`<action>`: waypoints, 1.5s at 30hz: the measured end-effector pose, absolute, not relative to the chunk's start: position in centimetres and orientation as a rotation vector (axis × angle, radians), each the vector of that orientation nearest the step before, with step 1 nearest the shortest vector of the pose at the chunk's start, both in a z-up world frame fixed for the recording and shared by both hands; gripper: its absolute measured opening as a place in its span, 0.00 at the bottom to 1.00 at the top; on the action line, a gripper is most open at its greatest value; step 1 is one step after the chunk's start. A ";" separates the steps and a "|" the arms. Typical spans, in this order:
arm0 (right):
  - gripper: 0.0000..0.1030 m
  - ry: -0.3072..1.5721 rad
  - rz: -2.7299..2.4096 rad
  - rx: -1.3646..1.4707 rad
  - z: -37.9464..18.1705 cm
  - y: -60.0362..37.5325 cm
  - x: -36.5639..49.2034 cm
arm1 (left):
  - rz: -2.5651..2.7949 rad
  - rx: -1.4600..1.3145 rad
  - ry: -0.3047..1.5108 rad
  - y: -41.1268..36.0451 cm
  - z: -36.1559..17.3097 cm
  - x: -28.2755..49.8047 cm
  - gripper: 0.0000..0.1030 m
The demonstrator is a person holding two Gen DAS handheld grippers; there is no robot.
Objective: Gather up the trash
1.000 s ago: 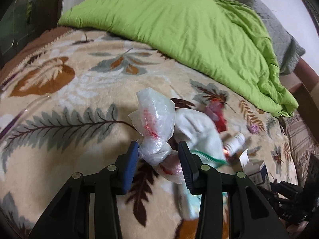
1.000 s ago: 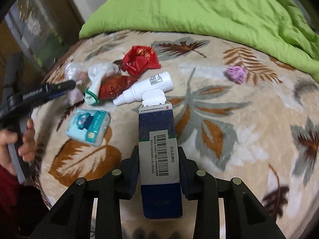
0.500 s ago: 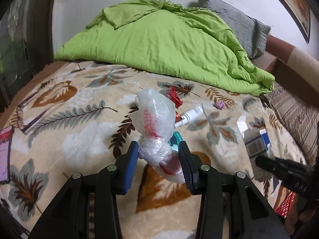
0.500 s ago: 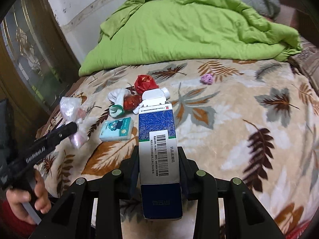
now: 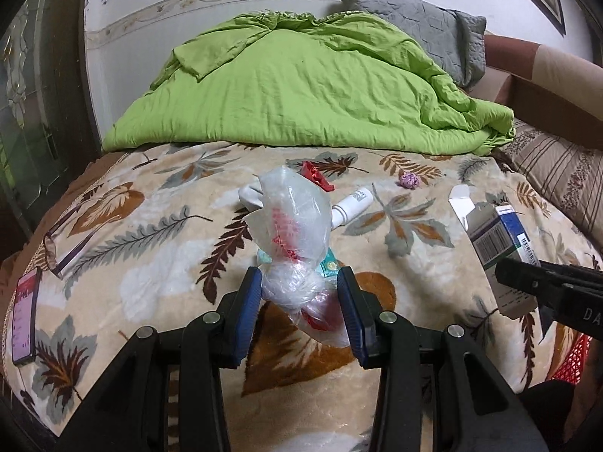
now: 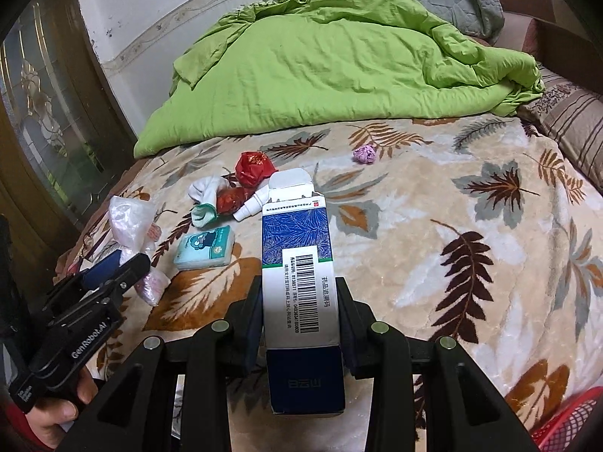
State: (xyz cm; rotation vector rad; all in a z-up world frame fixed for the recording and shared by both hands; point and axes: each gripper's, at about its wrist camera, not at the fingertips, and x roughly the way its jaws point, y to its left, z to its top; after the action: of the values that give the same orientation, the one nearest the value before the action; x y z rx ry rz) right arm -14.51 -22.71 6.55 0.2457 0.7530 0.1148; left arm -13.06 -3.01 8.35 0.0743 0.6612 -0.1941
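Note:
My left gripper (image 5: pixel 299 301) is shut on a crumpled clear plastic bag (image 5: pixel 294 222) with red print, held above the bed; both show in the right wrist view, the gripper (image 6: pixel 113 267) and the bag (image 6: pixel 130 214). My right gripper (image 6: pixel 299 309) is shut on a blue and white medicine box (image 6: pixel 297 263) with its top flap open, also seen in the left wrist view (image 5: pixel 497 237). On the leaf-pattern blanket (image 6: pixel 471 226) lie a red wrapper (image 6: pixel 254 167), a white sock (image 6: pixel 203 192), a white bottle (image 5: pixel 352 207), a teal tissue pack (image 6: pixel 205 246) and a purple paper ball (image 6: pixel 365 153).
A green quilt (image 5: pixel 301 86) and grey pillow (image 5: pixel 426 26) lie at the back. A phone (image 5: pixel 24 316) and glasses (image 5: pixel 64 241) rest at the bed's left edge. A red mesh basket (image 6: pixel 569 425) stands low at the right. A striped pillow (image 5: pixel 557 177) lies right.
Both grippers have pulled back and up from the bed, carrying the plastic bag and the box. More of the bed and the red basket have come into view.

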 end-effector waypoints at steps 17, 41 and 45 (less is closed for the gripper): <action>0.37 0.762 0.072 0.224 6.5 -22.5 -14.6 | -0.189 0.076 0.672 -3.1 8.0 -12.7 0.39; 0.37 0.781 0.036 0.215 6.3 -22.5 -14.5 | -0.192 0.075 0.667 -3.1 8.1 -12.9 0.39; 0.37 0.792 0.032 0.211 6.3 -22.5 -14.3 | -0.191 0.073 0.667 -3.1 8.1 -12.9 0.39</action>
State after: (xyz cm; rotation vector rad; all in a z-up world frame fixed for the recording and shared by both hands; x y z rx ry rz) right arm -14.34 -22.52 6.27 0.2108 0.7918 0.0325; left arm -12.93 -3.09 8.14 0.0728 0.6672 -0.1910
